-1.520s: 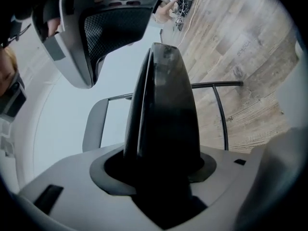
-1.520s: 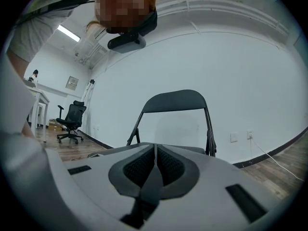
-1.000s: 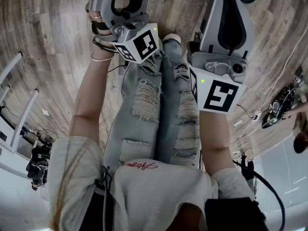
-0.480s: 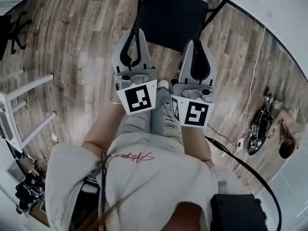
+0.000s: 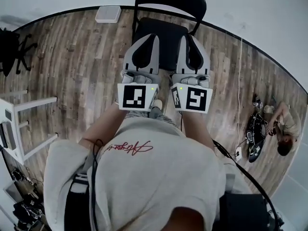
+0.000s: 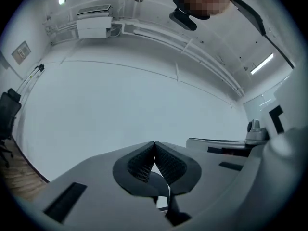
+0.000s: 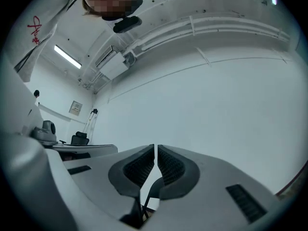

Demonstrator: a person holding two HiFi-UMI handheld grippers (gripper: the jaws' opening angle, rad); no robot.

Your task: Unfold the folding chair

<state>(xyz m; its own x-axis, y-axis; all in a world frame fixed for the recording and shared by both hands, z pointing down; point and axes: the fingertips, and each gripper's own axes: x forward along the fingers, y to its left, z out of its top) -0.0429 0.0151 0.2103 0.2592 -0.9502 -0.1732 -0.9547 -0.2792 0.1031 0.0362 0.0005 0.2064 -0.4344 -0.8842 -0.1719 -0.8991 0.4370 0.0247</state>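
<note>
The black folding chair (image 5: 169,4) stands opened out on the wood floor against the white wall, with its seat (image 5: 166,30) level. I hold both grippers side by side at chest height, pointing at the chair and the wall, and neither touches it. The left gripper (image 5: 146,38) (image 6: 154,146) is shut, pads together, nothing between them. A hairline gap separates the pads of the right gripper (image 5: 193,39) (image 7: 156,149), which is also shut and empty. From above, the grippers hide part of the seat.
A white box (image 5: 108,14) lies on the floor by the wall, left of the chair. A white frame (image 5: 26,121) and a black office chair (image 5: 12,47) stand at the left. Cables and gear (image 5: 255,138) and a seated person (image 5: 284,124) are at the right.
Both grippers have risen from down by my legs to chest height and now point level at the wall. The left one rolled upright. The head view lifted, bringing the chair into sight.
</note>
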